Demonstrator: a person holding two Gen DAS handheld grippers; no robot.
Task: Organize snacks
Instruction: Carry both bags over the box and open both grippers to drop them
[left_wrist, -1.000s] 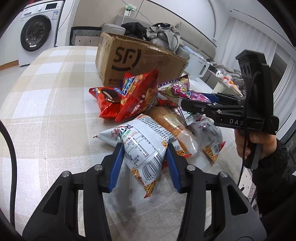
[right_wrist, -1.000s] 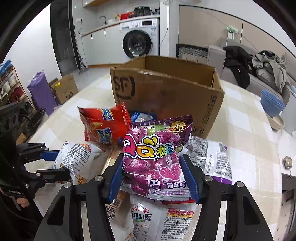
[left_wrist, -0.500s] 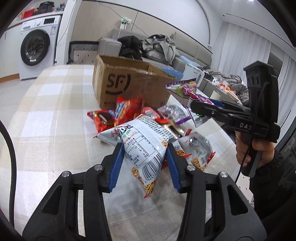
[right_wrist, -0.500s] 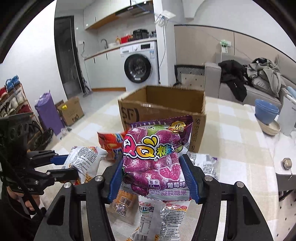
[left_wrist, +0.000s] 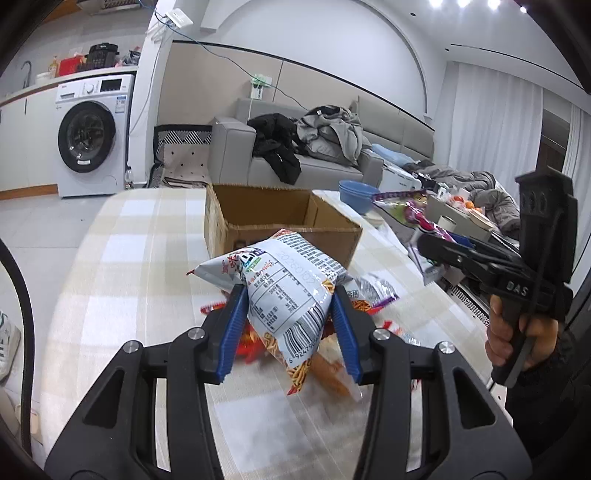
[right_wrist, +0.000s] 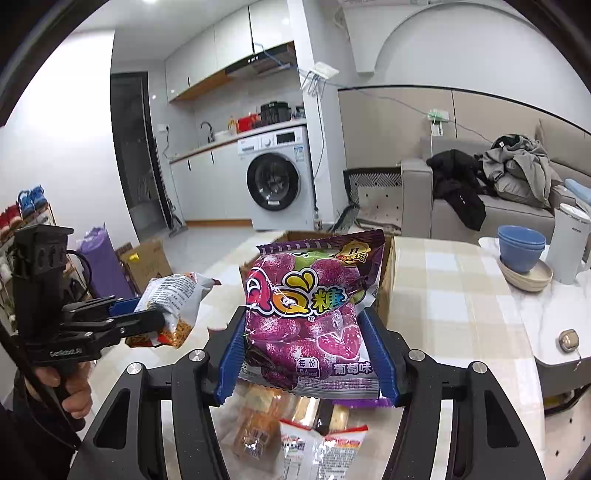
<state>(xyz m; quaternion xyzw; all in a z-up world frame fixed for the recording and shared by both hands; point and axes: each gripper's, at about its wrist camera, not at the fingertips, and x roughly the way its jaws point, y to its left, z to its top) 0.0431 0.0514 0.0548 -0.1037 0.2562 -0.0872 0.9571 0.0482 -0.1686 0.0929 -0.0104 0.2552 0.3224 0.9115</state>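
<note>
Left tongs (left_wrist: 290, 325) clamp a white snack bag (left_wrist: 284, 291); right tongs (right_wrist: 308, 354) clamp a purple candy bag (right_wrist: 310, 306), both above the checked counter (left_wrist: 122, 280) near the open cardboard box (left_wrist: 273, 214). Washing machine (right_wrist: 277, 177) and sofa (left_wrist: 314, 162) behind.

left hand-held gripper (left_wrist: 288, 328) | black frame, blue pads, silver screws | dark sleeve (left_wrist: 546, 402)

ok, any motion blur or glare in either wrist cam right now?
Left wrist view: the white printed snack bag in the left gripper is sharp; the orange packets on the table below smear; ceiling spotlights flare top right. Right wrist view: the purple grape-candy bag is crisp with slight sheen; packets beneath are soft.
</note>
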